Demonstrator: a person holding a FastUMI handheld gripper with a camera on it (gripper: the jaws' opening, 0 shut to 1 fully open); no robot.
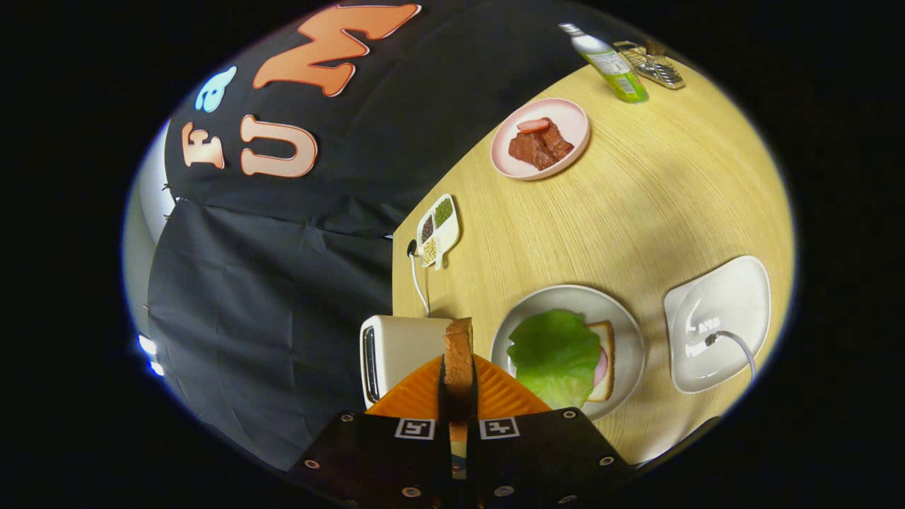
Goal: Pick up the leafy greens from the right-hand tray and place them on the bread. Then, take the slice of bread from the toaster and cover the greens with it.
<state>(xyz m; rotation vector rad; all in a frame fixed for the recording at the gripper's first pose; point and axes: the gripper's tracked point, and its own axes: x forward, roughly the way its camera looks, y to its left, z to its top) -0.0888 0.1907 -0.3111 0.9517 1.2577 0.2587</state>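
Note:
My gripper (pixel 458 378) is shut on a slice of bread (pixel 459 353), held edge-on between the fingers and standing up beyond the fingertips. The white toaster (pixel 396 350) lies just behind and left of the slice. To the right of the fingers sits a grey plate (pixel 622 322) with a slice of bread (pixel 605 360), pink ham peeking out, and the leafy greens (pixel 555 357) spread on top. The white right-hand tray (pixel 721 318) stands further right with no greens in it.
A pink plate (pixel 576 113) with braised meat sits far across the wooden table (pixel 672 184). A small divided dish of grains (pixel 438 230), a green bottle (pixel 609 63) and a metal rack (pixel 654 65) lie along the far edges. A white cable (pixel 418 283) runs to the toaster.

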